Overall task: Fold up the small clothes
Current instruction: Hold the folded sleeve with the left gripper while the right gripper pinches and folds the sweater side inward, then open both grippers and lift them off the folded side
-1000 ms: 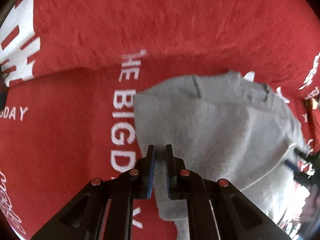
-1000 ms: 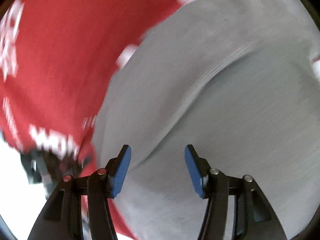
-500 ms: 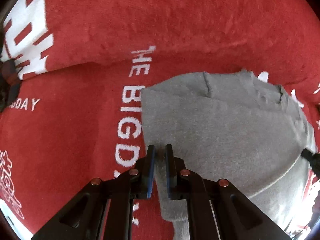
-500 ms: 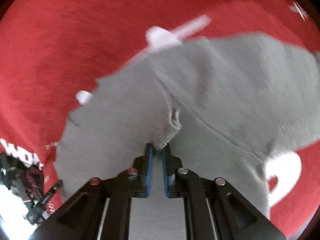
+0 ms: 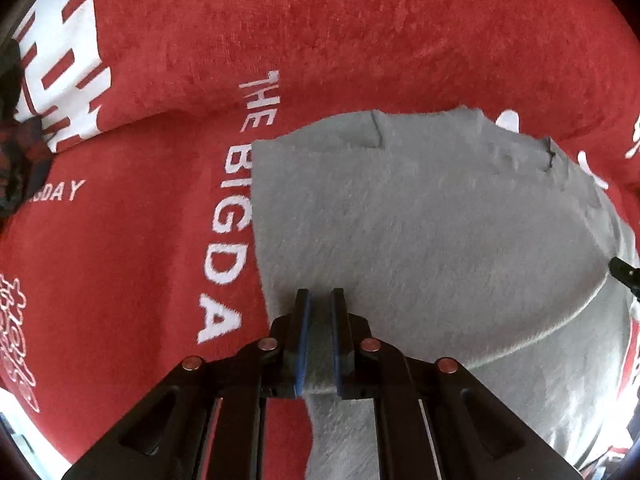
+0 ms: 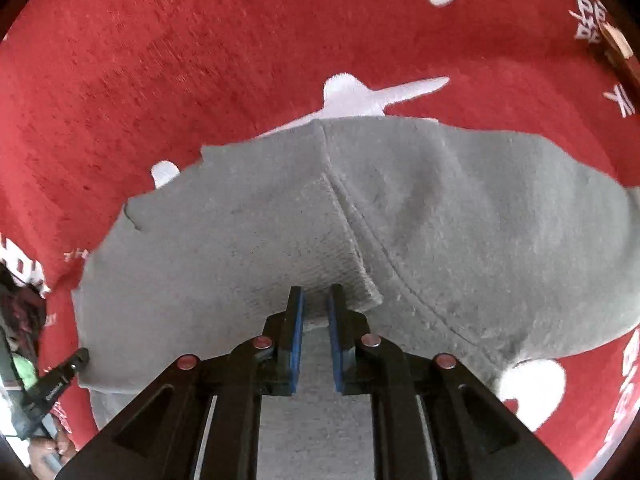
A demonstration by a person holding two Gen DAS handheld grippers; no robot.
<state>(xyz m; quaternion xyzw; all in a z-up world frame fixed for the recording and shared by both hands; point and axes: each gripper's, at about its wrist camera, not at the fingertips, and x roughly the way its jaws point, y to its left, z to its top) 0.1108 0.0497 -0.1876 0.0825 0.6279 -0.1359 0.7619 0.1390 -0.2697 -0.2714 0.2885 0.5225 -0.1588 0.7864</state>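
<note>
A small grey garment (image 5: 420,248) lies partly folded on a red printed cloth (image 5: 140,240). My left gripper (image 5: 319,300) is shut on the garment's near left edge, grey fabric pinched between its blue pads. In the right wrist view the same grey garment (image 6: 460,216) spreads wide, a seam running up its middle. My right gripper (image 6: 316,296) is shut on a lifted flap of it next to that seam. The tip of the right gripper (image 5: 624,272) shows at the right edge of the left wrist view, and the left gripper (image 6: 60,376) at lower left of the right wrist view.
The red cloth (image 6: 200,60) with white lettering and shapes covers the whole surface around the garment. A dark patterned object (image 5: 16,152) sits at the far left edge. A brownish object (image 6: 618,46) peeks in at the upper right rim.
My right gripper closed from wide open onto a flap of the grey garment and rolled, the garment now lying further off. The left gripper slid over the cloth, still pinching the edge.
</note>
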